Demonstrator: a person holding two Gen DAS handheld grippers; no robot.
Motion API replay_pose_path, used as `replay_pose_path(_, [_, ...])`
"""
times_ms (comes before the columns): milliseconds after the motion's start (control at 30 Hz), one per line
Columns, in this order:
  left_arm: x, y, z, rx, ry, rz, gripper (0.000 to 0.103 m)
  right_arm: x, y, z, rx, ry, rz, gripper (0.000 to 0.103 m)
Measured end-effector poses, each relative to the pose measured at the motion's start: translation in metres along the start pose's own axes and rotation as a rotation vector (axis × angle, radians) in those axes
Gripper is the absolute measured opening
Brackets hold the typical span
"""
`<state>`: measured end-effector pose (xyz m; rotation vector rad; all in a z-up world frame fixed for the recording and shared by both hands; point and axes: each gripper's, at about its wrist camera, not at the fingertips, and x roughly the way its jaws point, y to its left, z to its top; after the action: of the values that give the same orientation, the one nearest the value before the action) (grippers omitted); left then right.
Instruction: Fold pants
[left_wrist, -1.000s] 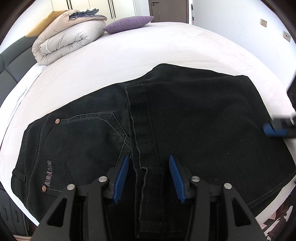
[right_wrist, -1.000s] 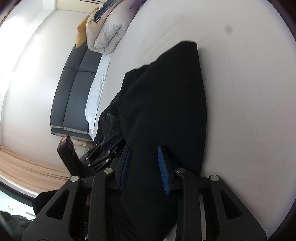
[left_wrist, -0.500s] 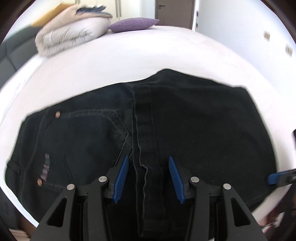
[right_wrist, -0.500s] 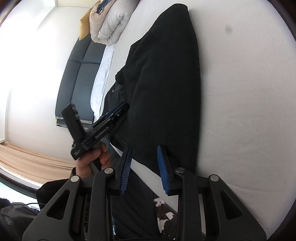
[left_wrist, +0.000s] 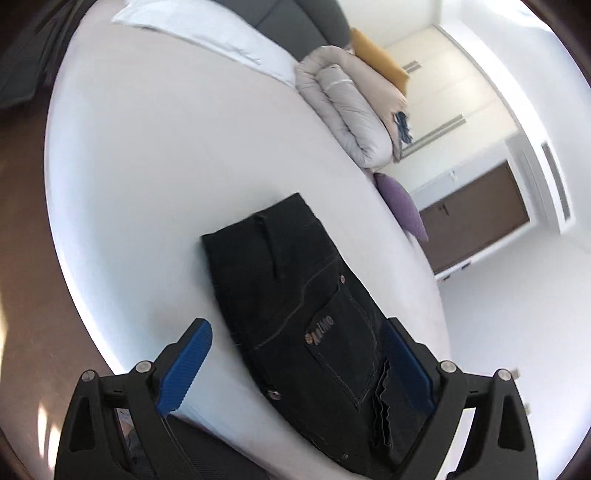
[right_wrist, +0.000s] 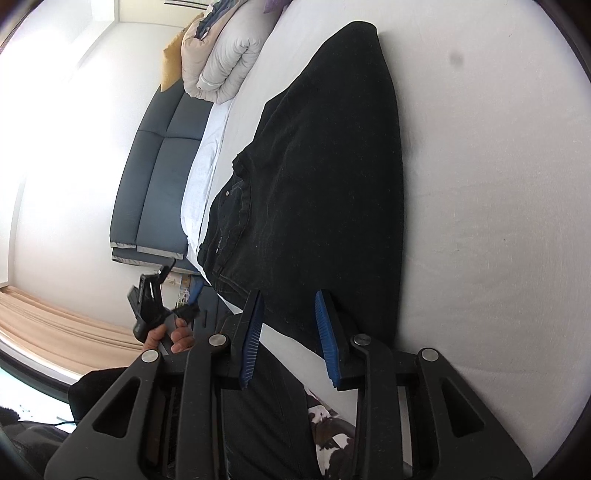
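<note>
Black jeans (left_wrist: 295, 295) lie folded into a long strip on the white bed (left_wrist: 166, 166), back pocket and brand tag facing up. My left gripper (left_wrist: 295, 369) hovers at their waist end, its jaws opening wide. The jeans lie between the pads without being pressed. In the right wrist view the jeans (right_wrist: 325, 177) stretch away up the bed. My right gripper (right_wrist: 290, 339) sits at the bed's near edge with a narrow gap between its pads and nothing pinched. A hand (right_wrist: 173, 336) holds the left tool off the bed's left side.
A rolled beige duvet (left_wrist: 351, 107), a yellow cushion (left_wrist: 380, 62) and a purple pillow (left_wrist: 402, 206) lie at the head of the bed. A grey padded headboard (right_wrist: 159, 184) lines that side. A brown door (left_wrist: 476, 218) and beige curtain (right_wrist: 55, 317) stand beyond.
The left gripper swung from the jeans' middle round to their waist end, rolled over, and spread its jaws wide. The right gripper drew back to the bed's edge, then stayed.
</note>
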<state>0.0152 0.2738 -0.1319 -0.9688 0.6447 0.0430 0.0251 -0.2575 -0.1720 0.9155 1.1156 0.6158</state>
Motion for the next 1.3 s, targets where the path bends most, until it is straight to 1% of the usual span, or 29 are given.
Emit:
replay_pose_path(67, [0.006,0.019,0.002,-0.087,0.029,-0.026,0.094,-0.001,0.001,-0.001,0.002,-0.008,-0.004,0.028])
replay_pose_path(167, [0.017,0.028,0.003,-0.149,0.058,-0.099,0.093,-0.001,0.002,0.0,0.005,-0.007,-0.01,0.028])
replay_pose_path(300, [0.031,0.027,0.004,-0.185,0.082,-0.141,0.093,-0.001,0.003,0.0,0.011,-0.007,-0.015,0.028])
replay_pose_path(367, [0.037,0.03,0.006,-0.198,0.097,-0.148,0.093,-0.001,0.003,0.001,0.013,-0.008,-0.015,0.028])
replay_pose_path(533, [0.038,0.033,0.01,-0.235,0.103,-0.182,0.093,-0.002,0.002,0.001,0.013,-0.01,-0.014,0.028])
replay_pose_path(600, [0.041,0.031,0.013,-0.247,0.107,-0.208,0.09,-0.002,0.002,0.001,0.011,-0.008,-0.013,0.028])
replay_pose_path(667, [0.047,0.029,0.015,-0.254,0.122,-0.226,0.081,-0.003,0.002,0.001,0.009,-0.008,-0.011,0.028])
replay_pose_path(733, [0.053,0.028,0.016,-0.269,0.132,-0.245,0.075,-0.003,0.001,0.002,0.01,-0.007,-0.009,0.028])
replay_pose_path(800, [0.059,0.032,0.017,-0.304,0.134,-0.254,0.066,-0.004,0.001,0.002,0.011,-0.006,-0.007,0.028])
replay_pose_path(867, [0.061,0.035,0.018,-0.323,0.138,-0.262,0.049,-0.004,0.0,0.003,0.011,-0.004,-0.005,0.028])
replay_pose_path(900, [0.062,0.035,0.019,-0.324,0.143,-0.262,0.044,-0.004,0.001,0.003,0.015,-0.004,-0.005,0.028])
replay_pose_path(967, [0.065,0.034,0.021,-0.317,0.15,-0.267,0.023,-0.005,0.004,0.005,0.02,-0.002,-0.009,0.029])
replay_pose_path(1033, [0.064,0.032,0.021,-0.311,0.148,-0.264,0.017,-0.007,0.012,0.009,0.007,-0.004,-0.018,0.029])
replay_pose_path(1100, [0.063,0.027,0.022,-0.288,0.14,-0.252,0.015,-0.007,0.024,0.016,-0.015,-0.005,-0.008,0.029])
replay_pose_path(1200, [0.057,0.012,0.023,-0.209,0.117,-0.227,0.014,-0.002,0.047,0.037,-0.051,-0.001,0.015,0.029])
replay_pose_path(1300, [0.05,-0.007,0.025,-0.119,0.094,-0.201,0.013,0.019,0.071,0.063,-0.084,0.023,0.029,0.029])
